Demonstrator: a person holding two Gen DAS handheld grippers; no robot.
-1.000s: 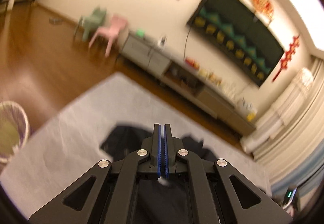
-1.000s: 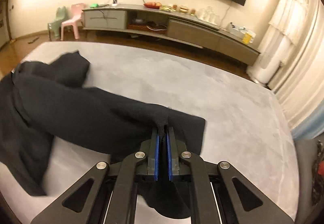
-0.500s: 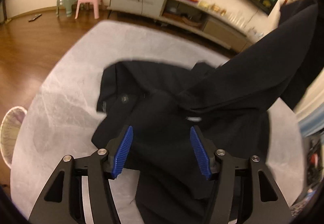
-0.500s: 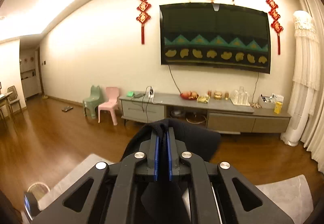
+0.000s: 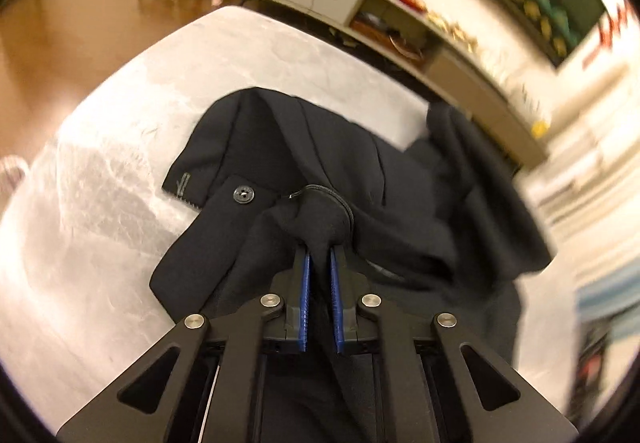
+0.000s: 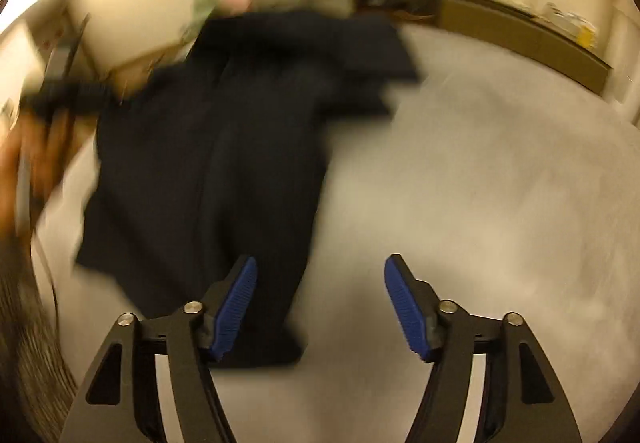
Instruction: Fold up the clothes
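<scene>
Black cloth makes up the task's thing: a pair of trousers lying on a pale grey rug on a wood floor. The waistband end shows a button and a stitched tab at one corner. The fabric is thin and limp, with long pressed creases down the legs. It is rumpled and not yet in a flat, squared stack.

The left gripper is nearly closed, its blue pads pinching a bunched fold of the trousers near the waistband. The right gripper stands wide with nothing between its pads, hovering above the rug just beside the lower end of a leg. The right view is blurred, so finer detail of that leg end cannot be read.

Judged step: arranging the garment for a fold, with one end secured by the left gripper. The next move likely calls for the right gripper to take a second hold, so the cloth can be drawn taut and laid even. Limp fabric may slip or bunch if pinched thinly.
</scene>
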